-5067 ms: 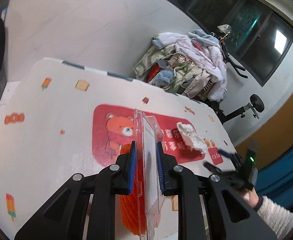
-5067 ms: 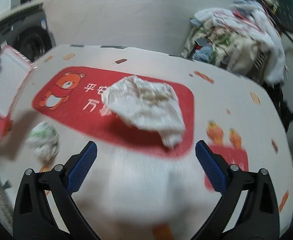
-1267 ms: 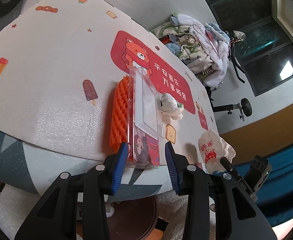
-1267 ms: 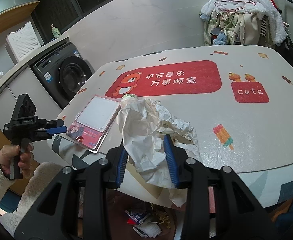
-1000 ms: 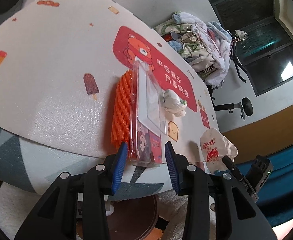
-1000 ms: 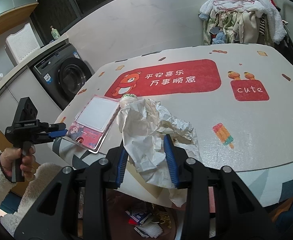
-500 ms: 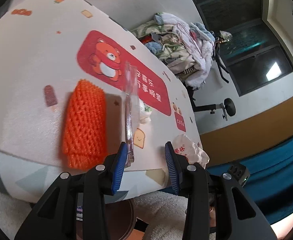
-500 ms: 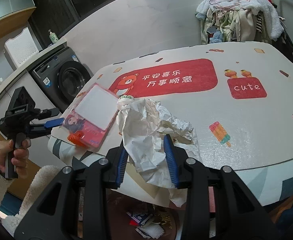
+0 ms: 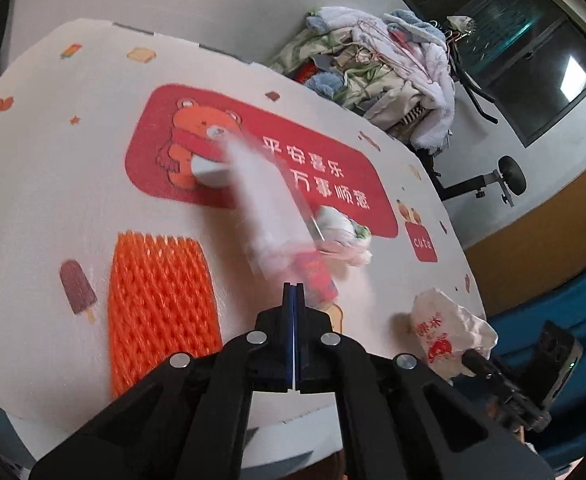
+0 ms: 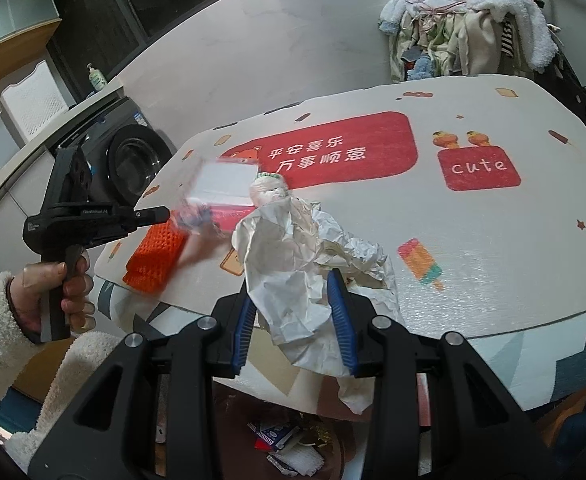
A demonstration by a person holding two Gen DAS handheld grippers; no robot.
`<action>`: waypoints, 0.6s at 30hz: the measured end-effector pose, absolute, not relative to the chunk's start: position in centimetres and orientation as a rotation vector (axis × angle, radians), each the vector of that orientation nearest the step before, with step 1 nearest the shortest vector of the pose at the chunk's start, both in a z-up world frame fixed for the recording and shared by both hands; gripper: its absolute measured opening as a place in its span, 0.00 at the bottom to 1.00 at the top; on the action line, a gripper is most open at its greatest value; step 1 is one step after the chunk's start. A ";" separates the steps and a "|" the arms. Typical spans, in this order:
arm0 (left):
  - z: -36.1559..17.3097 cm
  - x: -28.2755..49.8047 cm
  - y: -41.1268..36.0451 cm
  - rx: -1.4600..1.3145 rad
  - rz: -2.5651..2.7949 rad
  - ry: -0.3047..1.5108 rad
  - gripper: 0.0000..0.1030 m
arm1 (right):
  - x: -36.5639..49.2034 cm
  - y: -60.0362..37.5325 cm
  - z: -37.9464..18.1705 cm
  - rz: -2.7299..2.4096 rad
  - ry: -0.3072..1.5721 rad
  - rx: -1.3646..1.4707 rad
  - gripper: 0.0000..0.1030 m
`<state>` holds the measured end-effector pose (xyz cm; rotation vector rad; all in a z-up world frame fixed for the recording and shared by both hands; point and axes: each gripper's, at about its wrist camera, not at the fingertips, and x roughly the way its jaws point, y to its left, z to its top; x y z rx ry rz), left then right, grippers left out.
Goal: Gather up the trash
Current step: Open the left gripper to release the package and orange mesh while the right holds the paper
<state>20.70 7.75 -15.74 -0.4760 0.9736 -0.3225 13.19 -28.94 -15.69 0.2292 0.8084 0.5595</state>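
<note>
My left gripper [image 9: 294, 300] is shut on the near edge of a clear plastic blister pack [image 9: 269, 216], which is blurred and lifted off the table; it also shows in the right wrist view [image 10: 217, 192]. An orange foam net [image 9: 161, 280] lies flat on the table, left of the pack. A small crumpled wrapper [image 9: 343, 236] lies behind the pack. My right gripper [image 10: 295, 320] is shut on a crumpled white paper bag [image 10: 305, 256], held over the table's near edge. The same bag [image 9: 447, 330] shows at the right in the left wrist view.
The table [image 10: 493, 248] carries a white cloth with a red bear panel. A bin with trash [image 10: 289, 444] sits on the floor below my right gripper. A washing machine [image 10: 133, 160] stands at the left. A pile of clothes [image 9: 377, 64] lies beyond the table.
My left gripper has closed on the blister pack's edge and swung it up and toward the right, uncovering the orange net. My right gripper still holds the paper bag near the table edge.
</note>
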 end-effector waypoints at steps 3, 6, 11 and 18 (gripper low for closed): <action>-14.5 20.0 7.6 -0.441 -0.340 0.918 0.00 | 13.3 -29.3 -15.5 0.556 0.803 0.230 0.37; -13.5 19.7 7.3 -0.414 -0.359 0.896 0.00 | 13.6 -29.2 -15.3 0.551 0.809 0.223 0.37; -13.5 20.7 8.2 -0.459 -0.312 0.903 0.08 | 13.4 -28.7 -14.2 0.569 0.784 0.220 0.37; -13.6 24.1 7.6 -0.400 -0.219 0.896 0.90 | 13.6 -28.1 -14.4 0.571 0.788 0.192 0.37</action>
